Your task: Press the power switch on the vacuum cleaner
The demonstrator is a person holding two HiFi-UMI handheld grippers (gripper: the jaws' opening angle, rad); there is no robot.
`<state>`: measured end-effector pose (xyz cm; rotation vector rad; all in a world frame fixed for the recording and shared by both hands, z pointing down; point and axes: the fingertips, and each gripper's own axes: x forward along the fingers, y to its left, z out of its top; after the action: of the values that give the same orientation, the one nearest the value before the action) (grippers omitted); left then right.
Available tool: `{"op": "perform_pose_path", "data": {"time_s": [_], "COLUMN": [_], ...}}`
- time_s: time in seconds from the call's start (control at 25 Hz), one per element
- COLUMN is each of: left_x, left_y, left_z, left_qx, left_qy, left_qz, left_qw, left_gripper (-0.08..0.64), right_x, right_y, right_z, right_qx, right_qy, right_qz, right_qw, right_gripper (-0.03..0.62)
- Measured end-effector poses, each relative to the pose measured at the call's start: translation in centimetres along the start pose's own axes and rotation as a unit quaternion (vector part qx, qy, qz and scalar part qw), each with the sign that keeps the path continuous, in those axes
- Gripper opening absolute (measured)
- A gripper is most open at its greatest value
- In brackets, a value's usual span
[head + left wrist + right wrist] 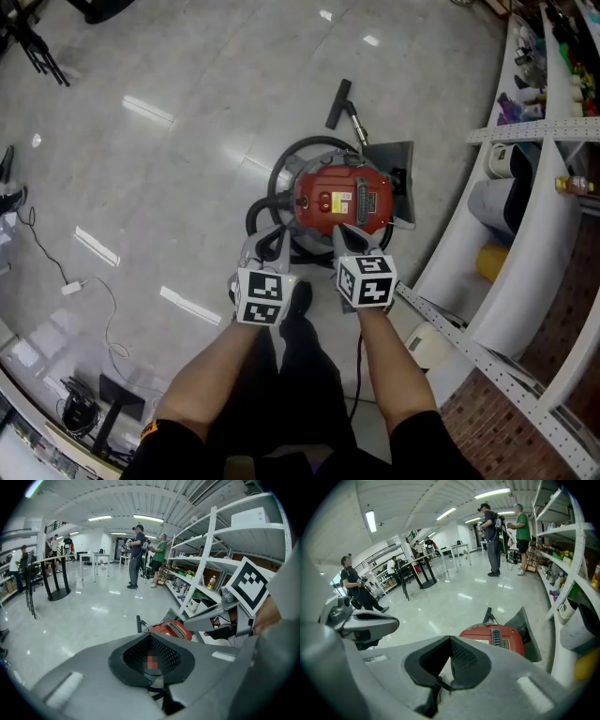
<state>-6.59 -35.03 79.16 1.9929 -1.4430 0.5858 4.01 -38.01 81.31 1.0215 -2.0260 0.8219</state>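
Red machine, head view: the vacuum cleaner [342, 199] sits on the glossy floor [169, 169]. The left tool [270, 242] and right tool [352, 240] are at its 6 o'clock edge.
Left gripper view: left tool [151, 660] clenched on nothing; vacuum cleaner [171, 629] at 1 o'clock.
Right gripper view: right tool [449, 660] clenched, empty; vacuum cleaner [497, 637] at 1 o'clock.
Risk: the switch can't be made out, so an off-centre push could skid on the lid or shove the machine toward the shelves [525, 216] at 3 o'clock.

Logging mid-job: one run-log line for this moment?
left gripper shut, empty | right gripper shut, empty | both at red vacuum cleaner near side | contact: cannot tell
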Motion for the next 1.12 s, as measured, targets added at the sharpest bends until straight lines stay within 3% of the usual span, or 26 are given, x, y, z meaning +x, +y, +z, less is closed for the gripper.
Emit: {"op": "perform_pose_path", "data": {"time_s": [0.6, 1.12], "left_x": [8.7, 10.1], "left_y": [2.2, 2.9], "left_z": [-6.1, -7.1], "left_qx": [-0.007, 0.008], "left_qy": [0.048, 0.072], "left_qz": [-0.023, -0.027], "left_qw": [0.9986, 0.997], "left_gripper": [0.015, 0.015], "right_x": [10.2, 12.9], "right_y": [-3.6, -4.8], "right_z": [-5.3, -7.4], "right_qx": [0.012, 0.01], "right_qy": [0.094, 0.142], "right_qz": [-0.028, -0.042], "right_qw": [0.995, 0.989], "right_gripper": [-0.008, -0.008]}}
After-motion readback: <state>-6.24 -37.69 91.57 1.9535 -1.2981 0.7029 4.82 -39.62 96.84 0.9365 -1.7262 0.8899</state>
